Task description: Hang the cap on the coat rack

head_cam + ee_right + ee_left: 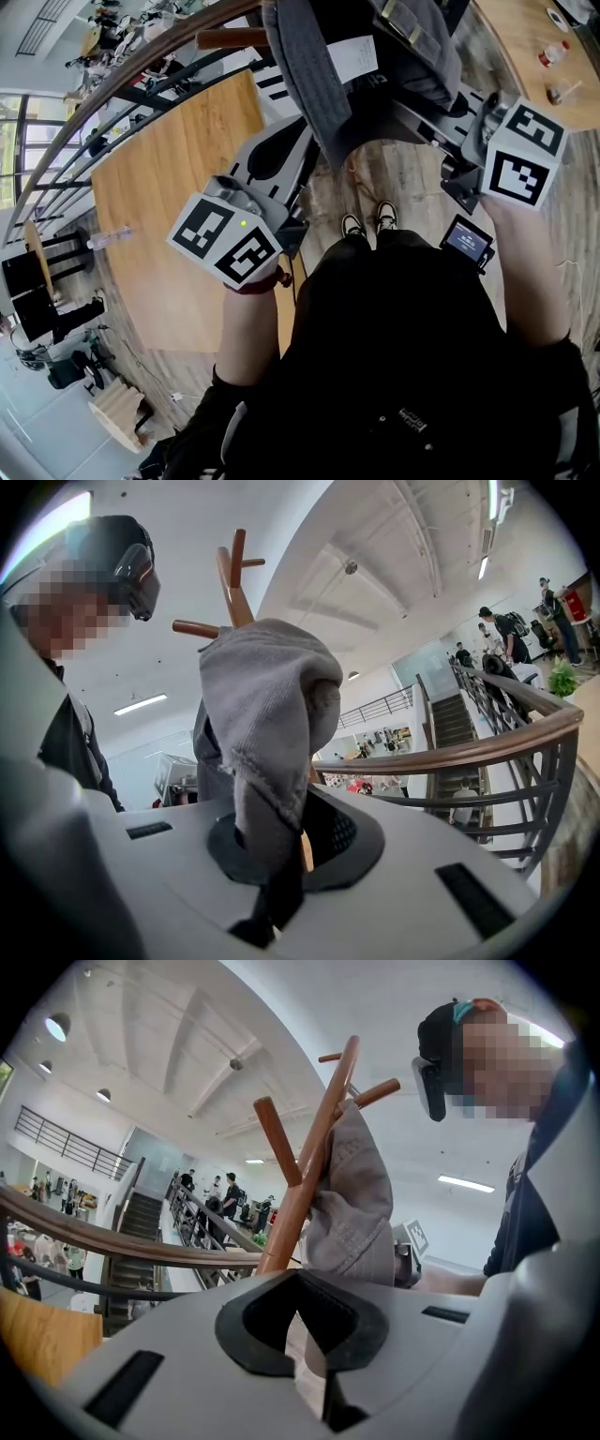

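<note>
Head view looks steeply down on two bare forearms stretched forward from a black top, the left forearm (248,328) wearing a dark red band at the wrist and the right forearm (530,272) set wider out. Each hand is hidden under its marker cube, and both tools point away from the body and converge toward one another. Left gripper (314,1340) has its jaws drawn nearly together, with only a narrow slit between the black pads (248,1330). A pale strip that looks like the hem of the cap (356,1204) sits pinched in that slit. Right gripper (274,855) is clamped on the cap: a grey fold runs straight down between its jaws and fills the gap. From the right jaws the cap rises almost upright, its long axis running from the pinched edge up to a rounded crown directly ahead of and above the jaws. Ahead of the left jaws the same cap hangs lengthwise along the right side of the coat rack (302,1171), whose brown pole leans to the right beyond the jaws. The cap's top lies against the pole just beneath a peg (375,1093), and whether it is hooked there cannot be told. Seen from above, the grey cloth spans between the two jaw tips, with a wooden table (178,187) below to the left and the person's shoes (386,216) on the floor.
</note>
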Tool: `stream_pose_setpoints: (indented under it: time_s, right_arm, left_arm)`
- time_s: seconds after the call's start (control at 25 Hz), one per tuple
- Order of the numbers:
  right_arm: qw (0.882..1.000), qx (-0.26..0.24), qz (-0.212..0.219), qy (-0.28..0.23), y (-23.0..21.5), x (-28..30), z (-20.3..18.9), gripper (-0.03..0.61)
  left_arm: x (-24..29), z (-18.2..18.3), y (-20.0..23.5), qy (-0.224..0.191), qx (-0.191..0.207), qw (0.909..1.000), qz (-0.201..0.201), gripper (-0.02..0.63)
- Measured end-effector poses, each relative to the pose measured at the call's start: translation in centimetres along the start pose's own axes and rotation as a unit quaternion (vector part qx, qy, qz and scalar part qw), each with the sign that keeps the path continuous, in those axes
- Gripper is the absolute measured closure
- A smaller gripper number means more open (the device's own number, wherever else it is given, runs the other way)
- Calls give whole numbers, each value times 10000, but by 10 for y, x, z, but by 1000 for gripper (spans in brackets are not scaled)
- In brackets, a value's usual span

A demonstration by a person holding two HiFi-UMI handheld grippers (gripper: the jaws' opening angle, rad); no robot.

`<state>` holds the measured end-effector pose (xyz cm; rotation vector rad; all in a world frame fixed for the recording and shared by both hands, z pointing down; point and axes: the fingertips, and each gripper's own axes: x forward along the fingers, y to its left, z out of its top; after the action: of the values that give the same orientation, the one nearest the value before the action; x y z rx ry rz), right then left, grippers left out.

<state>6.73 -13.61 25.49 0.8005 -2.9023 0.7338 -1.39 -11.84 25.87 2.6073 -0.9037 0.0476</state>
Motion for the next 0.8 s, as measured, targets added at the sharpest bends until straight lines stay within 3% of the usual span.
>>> stream_pose_setpoints:
  time_s: [0.24, 0.44, 0.8]
  right_arm:
    - [9999, -21, 160, 27, 3, 3, -4, 546]
    - [9998, 51, 195, 42, 1, 5, -12, 436]
    - [9991, 318, -246, 131, -23, -18, -58, 374]
  left_arm:
    - [0, -6, 6, 64, 11, 9999, 86, 615]
    - [-5, -11, 17, 76, -128, 9997, 169, 615]
    - [-11, -43, 20, 307, -93, 9990, 314, 615]
